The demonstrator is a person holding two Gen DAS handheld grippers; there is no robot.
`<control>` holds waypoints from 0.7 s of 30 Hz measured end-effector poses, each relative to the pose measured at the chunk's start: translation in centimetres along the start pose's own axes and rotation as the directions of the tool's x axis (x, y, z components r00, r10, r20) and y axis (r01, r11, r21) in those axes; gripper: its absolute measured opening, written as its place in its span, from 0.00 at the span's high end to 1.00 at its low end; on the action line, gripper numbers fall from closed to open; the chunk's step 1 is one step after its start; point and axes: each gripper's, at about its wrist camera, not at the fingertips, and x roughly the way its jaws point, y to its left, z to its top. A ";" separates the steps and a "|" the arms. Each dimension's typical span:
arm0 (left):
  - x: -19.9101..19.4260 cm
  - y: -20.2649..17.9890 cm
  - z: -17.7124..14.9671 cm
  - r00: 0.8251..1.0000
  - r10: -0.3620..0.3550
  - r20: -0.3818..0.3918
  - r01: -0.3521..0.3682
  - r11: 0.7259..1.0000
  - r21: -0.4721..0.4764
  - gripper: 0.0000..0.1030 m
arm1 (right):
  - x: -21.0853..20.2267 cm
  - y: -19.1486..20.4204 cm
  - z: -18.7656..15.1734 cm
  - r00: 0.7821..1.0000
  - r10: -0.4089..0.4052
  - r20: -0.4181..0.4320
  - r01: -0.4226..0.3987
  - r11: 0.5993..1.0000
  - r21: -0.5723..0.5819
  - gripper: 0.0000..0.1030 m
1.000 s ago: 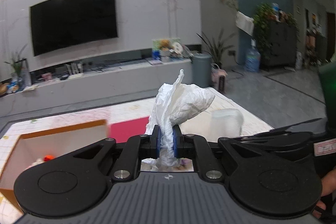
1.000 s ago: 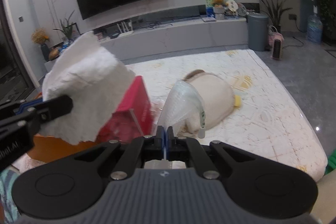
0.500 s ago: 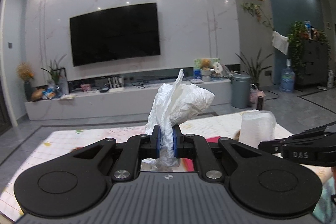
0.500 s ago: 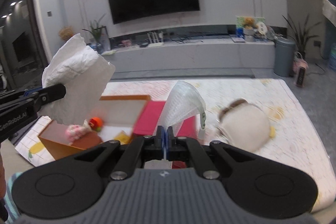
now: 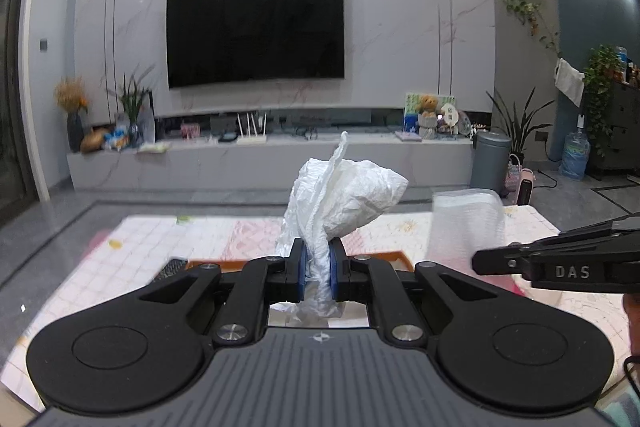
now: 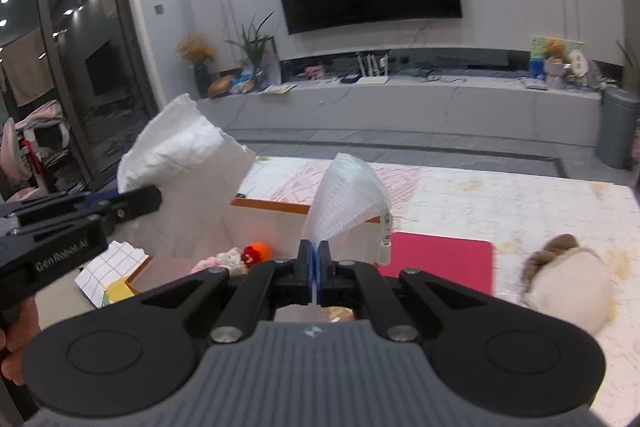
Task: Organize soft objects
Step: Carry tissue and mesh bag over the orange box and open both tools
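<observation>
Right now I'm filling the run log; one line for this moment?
left gripper: shut on crumpled white tissue | right gripper: shut on clear bubble-wrap bag | both above open orange box

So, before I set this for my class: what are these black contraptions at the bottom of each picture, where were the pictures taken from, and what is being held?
They are hand-held two-finger grippers, one in each of a person's hands; no robot arm is involved. Each picture comes from a wide-angle camera mounted on one gripper, looking forward along its fingers.

In the left view, the left gripper is shut on a crumpled white tissue. In the right view, the right gripper is shut on a clear bubble-wrap pouch.

Below them, on a pale patterned mat, lie an open orange cardboard box with small toys inside, a flat pink lid and a cream plush toy.
</observation>
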 end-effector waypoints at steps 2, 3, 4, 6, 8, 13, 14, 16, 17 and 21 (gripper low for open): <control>1.3 0.6 -0.6 0.999 0.010 -0.032 -0.010 1.000 -0.003 0.88 | 1.6 0.5 0.2 1.000 0.012 -0.015 -0.012 1.000 -0.012 1.00; 1.9 0.6 -0.9 0.999 0.018 -0.047 -0.018 1.000 0.004 0.88 | 2.4 0.7 0.3 1.000 0.013 -0.027 -0.014 1.000 -0.022 1.00; 2.3 0.9 -1.4 0.998 0.021 -0.060 -0.021 1.000 0.009 0.88 | 3.4 0.9 0.3 0.999 0.009 -0.044 -0.010 0.999 -0.033 1.00; 3.7 1.1 -2.2 0.995 0.016 -0.098 -0.015 1.000 0.011 0.88 | 5.5 1.3 0.2 0.997 0.005 -0.079 -0.009 0.998 -0.062 1.00; 5.0 1.4 -2.9 0.991 0.012 -0.134 -0.012 1.000 0.005 0.88 | 7.8 1.3 0.1 0.993 0.000 -0.116 -0.011 0.995 -0.097 1.00; 8.1 2.2 -3.8 0.976 0.021 -0.218 -0.022 1.000 0.002 0.88 | 12.2 0.9 -0.2 0.980 -0.012 -0.196 -0.016 0.990 -0.138 1.00; 8.7 2.3 -4.0 0.972 0.028 -0.232 -0.028 1.000 0.002 0.88 | 13.0 0.8 -0.2 0.977 -0.014 -0.211 -0.016 0.990 -0.142 1.00; 9.6 2.3 -4.2 0.965 0.038 -0.259 -0.037 0.999 0.006 0.88 | 14.4 0.6 -0.3 0.972 -0.035 -0.231 -0.002 0.988 -0.157 1.00; 10.0 2.3 -4.2 0.962 0.036 -0.270 -0.036 0.999 0.005 0.88 | 14.9 0.5 -0.4 0.970 -0.042 -0.238 0.003 0.986 -0.165 1.00; 10.3 2.0 -4.4 0.955 0.028 -0.296 -0.025 1.000 0.013 0.88 | 16.4 0.7 -0.8 0.963 -0.090 -0.254 0.032 0.974 -0.225 1.00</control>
